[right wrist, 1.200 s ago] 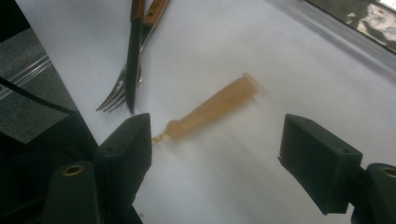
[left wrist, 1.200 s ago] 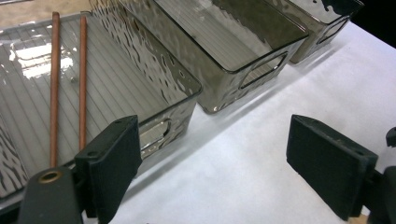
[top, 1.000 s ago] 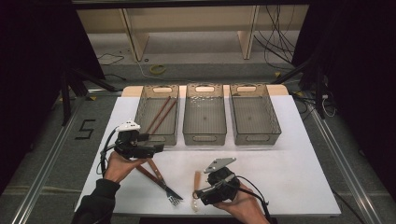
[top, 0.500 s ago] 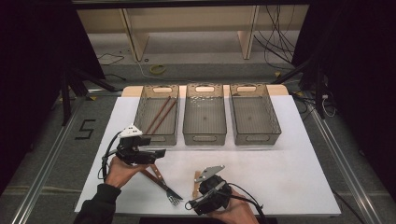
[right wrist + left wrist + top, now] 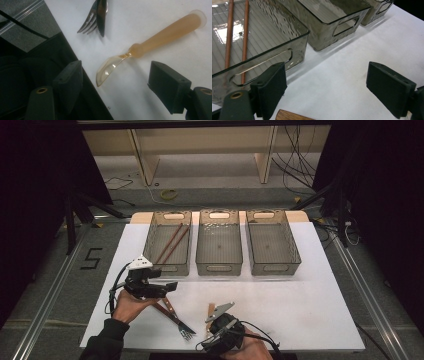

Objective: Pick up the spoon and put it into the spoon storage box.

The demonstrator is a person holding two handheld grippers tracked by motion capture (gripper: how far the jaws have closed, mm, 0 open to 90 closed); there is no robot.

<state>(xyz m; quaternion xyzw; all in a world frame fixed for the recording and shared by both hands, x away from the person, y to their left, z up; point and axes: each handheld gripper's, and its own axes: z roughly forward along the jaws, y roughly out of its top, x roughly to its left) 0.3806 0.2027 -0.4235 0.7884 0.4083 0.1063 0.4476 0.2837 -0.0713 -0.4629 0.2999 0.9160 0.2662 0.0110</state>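
My left gripper [image 5: 167, 287] hovers open near the table's front left, just short of the left bin [image 5: 150, 245]. In the left gripper view its jaws [image 5: 337, 85] stand wide apart over white paper, with a wooden handle end [image 5: 292, 115] just below them. My right gripper [image 5: 215, 337] sits at the front edge, open. In the right gripper view its jaws [image 5: 120, 82] straddle the bowl of an amber plastic spoon [image 5: 150, 42] lying flat, without touching it. A fork and knife [image 5: 177, 320] with wooden handles lie crossed between the two grippers; their tips [image 5: 96, 17] show beyond the spoon.
Three smoky clear bins stand in a row at the back: the left bin holds two brown chopsticks [image 5: 170, 242], while the middle bin [image 5: 200, 242] and right bin [image 5: 295, 245] look bare. The table's front edge [image 5: 75, 57] runs close beside my right gripper.
My right gripper has drawn back toward the front edge and slightly left, over the spoon. My left gripper has shifted a little nearer the person.
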